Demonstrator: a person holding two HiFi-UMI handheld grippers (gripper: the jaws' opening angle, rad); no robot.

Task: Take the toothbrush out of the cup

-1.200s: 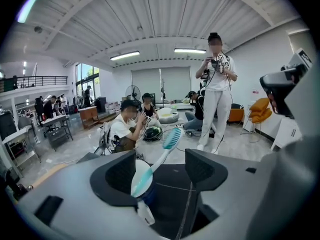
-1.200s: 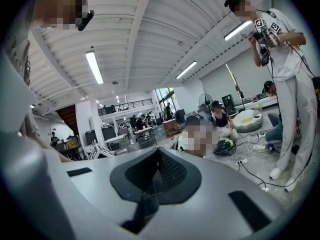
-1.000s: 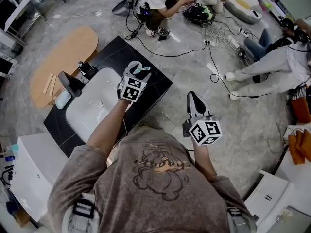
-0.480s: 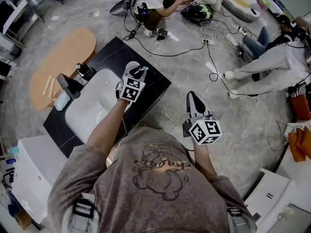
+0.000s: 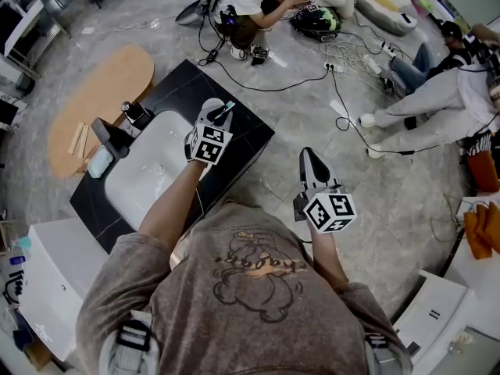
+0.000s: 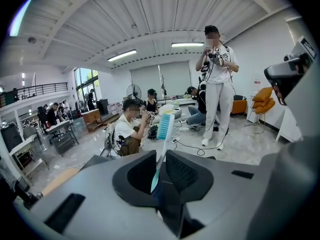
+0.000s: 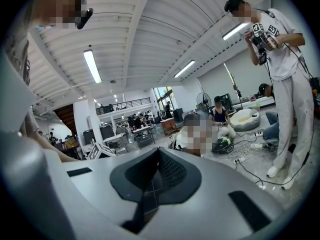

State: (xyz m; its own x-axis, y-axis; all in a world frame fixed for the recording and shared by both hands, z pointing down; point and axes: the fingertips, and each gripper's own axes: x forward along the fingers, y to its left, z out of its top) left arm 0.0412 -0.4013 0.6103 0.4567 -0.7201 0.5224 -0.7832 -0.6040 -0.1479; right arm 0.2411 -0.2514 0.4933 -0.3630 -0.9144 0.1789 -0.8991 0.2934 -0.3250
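Shows a toothbrush (image 6: 162, 139) pinched by its teal handle between the jaws of the left gripper (image 6: 160, 160), which have just been closing to a narrow gap. Points its bristle head up and away from the jaws, long axis near upright, leaning slightly right. Hangs over the far corner of a black countertop (image 5: 254, 135), beside a white basin (image 5: 152, 170). Leaves the right gripper (image 7: 159, 159) closed on nothing, off the counter above grey stone floor (image 5: 312, 108). Opens onto a large hall with seated people and cables.
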